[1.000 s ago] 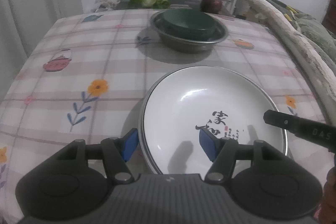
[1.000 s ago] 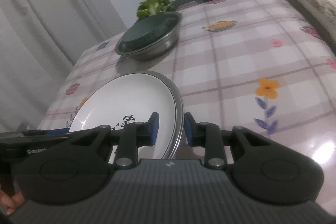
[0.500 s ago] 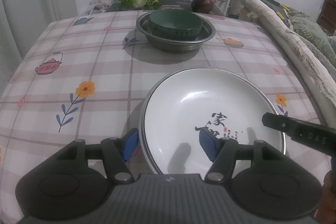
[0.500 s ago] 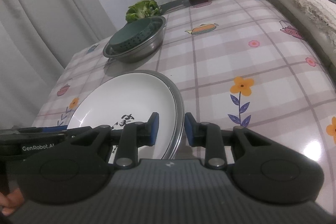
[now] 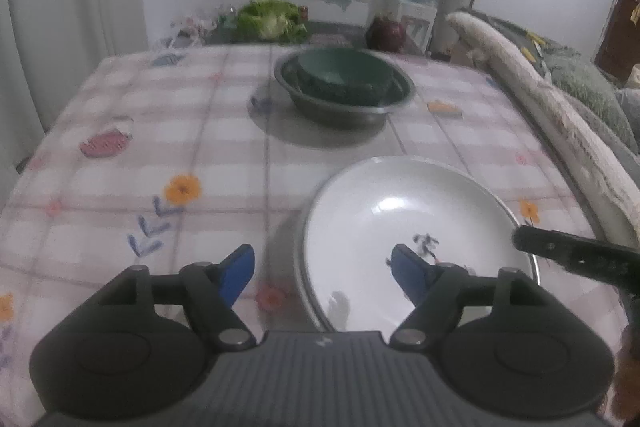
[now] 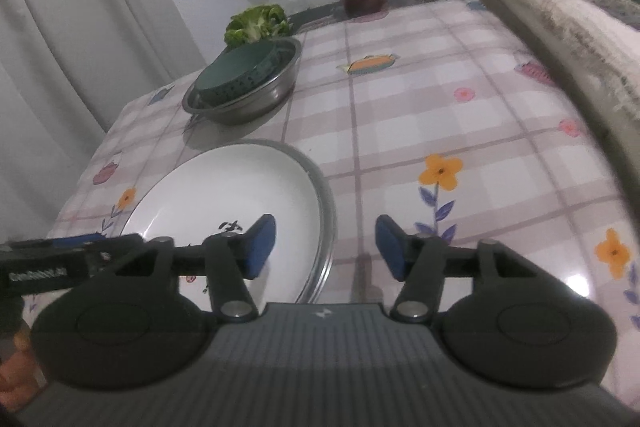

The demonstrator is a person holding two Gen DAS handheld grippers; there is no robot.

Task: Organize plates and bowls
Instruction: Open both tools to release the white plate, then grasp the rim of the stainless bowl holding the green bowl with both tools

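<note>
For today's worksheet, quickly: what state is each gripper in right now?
Left gripper: open, holding nothing.
Right gripper: open, holding nothing.

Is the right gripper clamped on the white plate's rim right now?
No. The right gripper is open, its blue fingers spread wide on either side of the white plate rim without touching it.

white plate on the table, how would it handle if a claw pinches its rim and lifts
The white plate looks glazed and glossy, so probably slippery between the pads. It seems rigid ceramic, likely heavy and chippable. It appears to sit on a metal-rimmed plate, so it may slide.
</note>
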